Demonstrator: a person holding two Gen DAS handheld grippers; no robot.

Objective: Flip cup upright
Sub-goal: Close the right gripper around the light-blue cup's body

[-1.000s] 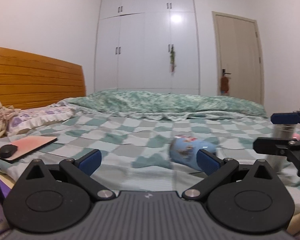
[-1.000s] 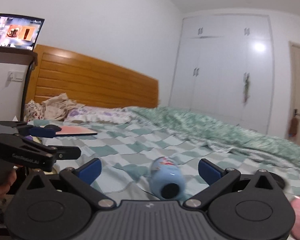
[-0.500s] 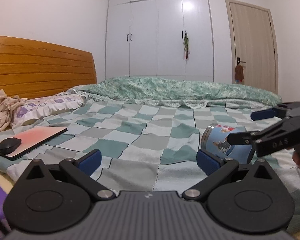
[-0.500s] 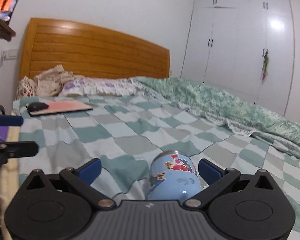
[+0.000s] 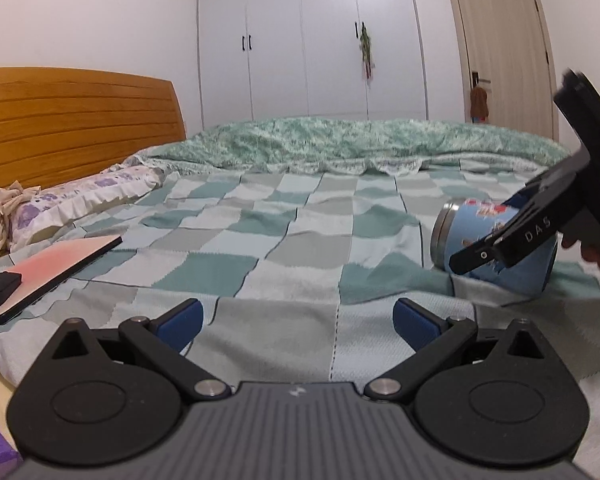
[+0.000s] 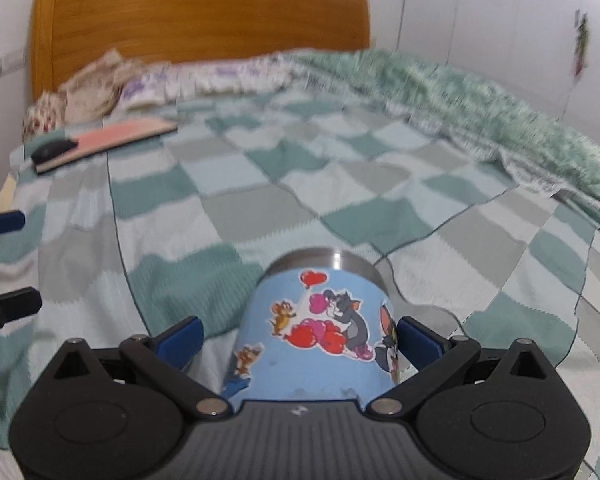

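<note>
Cup (image 6: 320, 336) lies sideways between wide-spread right gripper (image 6: 300, 334) fingers, unclamped.

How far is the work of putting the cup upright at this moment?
Done: the right gripper has its open fingers on either side of the blue cup, one blue pad touching or nearly touching its wall.
In hand: closing on the cup; it is not gripped yet.
Left: the cup still lies on its side on the checkered blanket, so lifting and turning remain. The left gripper is open, holding nothing.
</note>
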